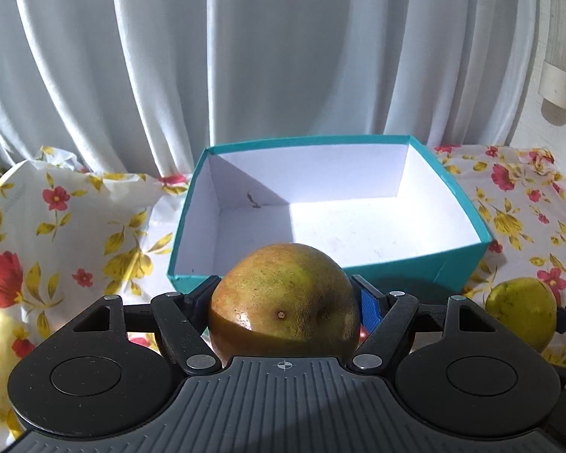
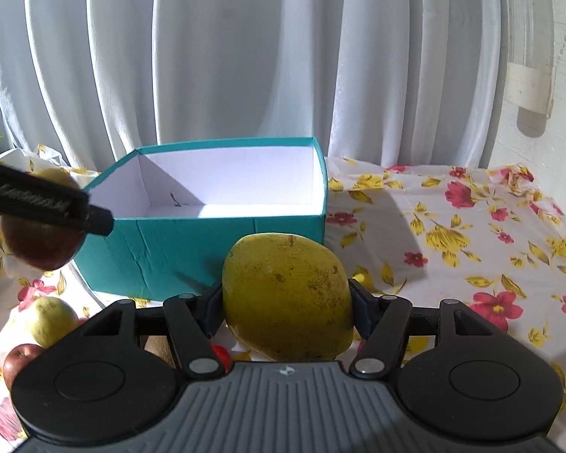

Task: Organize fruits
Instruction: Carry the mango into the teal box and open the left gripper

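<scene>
Left hand-held gripper [image 1: 285, 304] pinches a brown-green fruit [image 1: 283, 298] in front of the open teal box [image 1: 377, 268]; its underside is hidden. Right hand-held gripper [image 2: 286, 302] pinches a yellow mango [image 2: 286, 294] before the same box. Left of the box, a green fruit [image 2: 49, 319] and a red fruit [image 2: 17, 360] lie partly hidden on the flowered worktop [image 2: 471, 234].

A worktop [image 2: 471, 226] draped in a white cloth printed with red and yellow flowers carries an open teal box [image 2: 207, 253] near its back edge. Toward the front left lie a green pear [image 2: 49, 319] and a red apple [image 2: 17, 362].
</scene>
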Demonstrator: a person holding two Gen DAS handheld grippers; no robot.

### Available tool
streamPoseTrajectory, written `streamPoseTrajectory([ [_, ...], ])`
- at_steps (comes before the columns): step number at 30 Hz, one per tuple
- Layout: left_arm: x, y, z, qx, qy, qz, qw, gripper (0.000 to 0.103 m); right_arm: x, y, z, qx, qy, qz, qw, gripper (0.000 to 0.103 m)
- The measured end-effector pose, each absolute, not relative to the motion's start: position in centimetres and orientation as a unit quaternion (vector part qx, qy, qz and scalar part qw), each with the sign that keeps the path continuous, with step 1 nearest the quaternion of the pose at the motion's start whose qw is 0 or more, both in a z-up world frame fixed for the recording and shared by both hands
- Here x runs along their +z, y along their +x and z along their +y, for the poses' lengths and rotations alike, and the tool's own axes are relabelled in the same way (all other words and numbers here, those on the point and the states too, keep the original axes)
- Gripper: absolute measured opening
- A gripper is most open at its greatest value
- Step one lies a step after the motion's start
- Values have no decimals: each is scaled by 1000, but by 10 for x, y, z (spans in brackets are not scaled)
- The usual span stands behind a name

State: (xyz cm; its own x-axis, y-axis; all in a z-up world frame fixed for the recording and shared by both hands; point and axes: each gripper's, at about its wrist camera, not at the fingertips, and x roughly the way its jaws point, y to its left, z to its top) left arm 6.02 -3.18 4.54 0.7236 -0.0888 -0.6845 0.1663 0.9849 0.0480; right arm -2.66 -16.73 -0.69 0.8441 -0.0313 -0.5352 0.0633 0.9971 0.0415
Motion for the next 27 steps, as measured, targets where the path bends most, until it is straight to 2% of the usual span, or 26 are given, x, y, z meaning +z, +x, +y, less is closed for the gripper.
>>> streamPoseTrajectory([
  [13,48,126,-39,-45,47,348,935,78,14,-30,-173,-47,36,246,967,65],
  [27,-11,199,-44,-27,35,435,900,78,18,-28,-184,-73,43,237,968,65],
])
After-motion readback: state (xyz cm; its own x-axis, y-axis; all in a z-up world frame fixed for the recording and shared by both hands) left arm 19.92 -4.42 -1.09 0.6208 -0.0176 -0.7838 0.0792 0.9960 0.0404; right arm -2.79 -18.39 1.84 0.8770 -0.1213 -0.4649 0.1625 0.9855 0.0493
